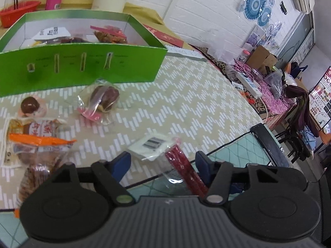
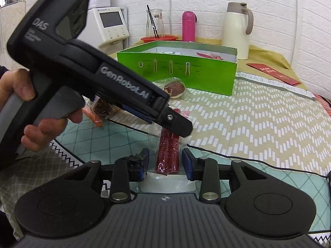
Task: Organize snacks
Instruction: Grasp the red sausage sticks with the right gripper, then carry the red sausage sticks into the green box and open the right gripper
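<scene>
At six o'clock on the tablecloth [image 2: 258,113], both grippers straddled the red stick packet [image 2: 168,155]; left gripper [image 1: 163,163] and right gripper [image 2: 165,162] unclenched, pads clear. Crinkly film might slip from either.

Even, bright indoor light with soft shadows. Fisheye bending curves the far walls; edges blur slightly, corners darken.

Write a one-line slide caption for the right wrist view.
Both grippers' fingers straddle a clear packet of red sticks before the green box.
</scene>
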Demonstrator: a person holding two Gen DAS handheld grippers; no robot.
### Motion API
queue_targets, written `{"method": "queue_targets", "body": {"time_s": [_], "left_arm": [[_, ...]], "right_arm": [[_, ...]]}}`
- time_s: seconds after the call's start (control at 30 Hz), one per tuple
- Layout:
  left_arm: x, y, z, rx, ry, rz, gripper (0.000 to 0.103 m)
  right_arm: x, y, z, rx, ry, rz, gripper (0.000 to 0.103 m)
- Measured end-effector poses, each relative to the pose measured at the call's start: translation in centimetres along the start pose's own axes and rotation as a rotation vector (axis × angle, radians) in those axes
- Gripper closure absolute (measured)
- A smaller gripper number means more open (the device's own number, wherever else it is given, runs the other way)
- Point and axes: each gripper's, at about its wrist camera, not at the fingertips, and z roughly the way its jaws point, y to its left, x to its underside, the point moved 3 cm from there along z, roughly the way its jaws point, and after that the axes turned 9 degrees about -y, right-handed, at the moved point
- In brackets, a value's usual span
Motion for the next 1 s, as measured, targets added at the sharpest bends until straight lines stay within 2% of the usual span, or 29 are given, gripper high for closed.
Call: {"method": "queue_targets", "body": {"time_s": [0.03, 0.07, 0.2, 0.33, 0.37, 0.4, 0.47, 0.6, 0.77, 1.0], "left_arm": [[-0.1, -0.2, 0.1, 0.011, 0.005, 0.003, 0.069], [-0.1, -0.4, 0.2, 0.026, 0.012, -0.007, 0.07], [0.0, -0.2, 0.3, 0.026, 0.004, -0.016, 0.07], [0.1, -0.1, 0.2, 0.048, 0.005, -0.045, 0.071], [0.1, -0.1, 0.2, 0.052, 0.004, -0.048, 0.071], [0.1, -0.2, 0.0, 0.065, 0.001, -0.054, 0.073], [-0.1, -0.6, -0.6, 0.051, -0.022, -0.037, 0.073], [-1.9, -0.8, -2.7, 0.051, -0.095, -0.02, 0.074], [-6.5, -0.8, -5.6, 0.031, -0.223, 0.038, 0.074], [-12.9, 1.4, -6.0, 0.003, -0.323, 0.051, 0.079]], "right_arm": [[0.0, 0.1, 0.0, 0.001, 0.001, -0.004, 0.04], [0.0, 0.1, 0.1, 0.0, 0.003, -0.006, 0.039], [-0.1, -0.4, -0.5, 0.001, 0.003, 0.038, 0.025], [0.1, -0.5, -0.6, 0.0, 0.006, 0.058, 0.024], [0.2, -0.5, -0.5, 0.004, 0.004, 0.059, 0.035], [0.1, -0.4, -0.3, 0.006, 0.004, 0.058, 0.053], [-0.4, -0.3, -0.2, 0.006, 0.01, 0.059, 0.058], [-2.3, 0.1, -0.4, -0.005, -0.038, 0.029, 0.059], [-6.7, 0.2, 0.2, -0.023, -0.151, -0.023, 0.059], [-12.4, -0.9, 4.6, -0.041, -0.263, -0.029, 0.059]]}}
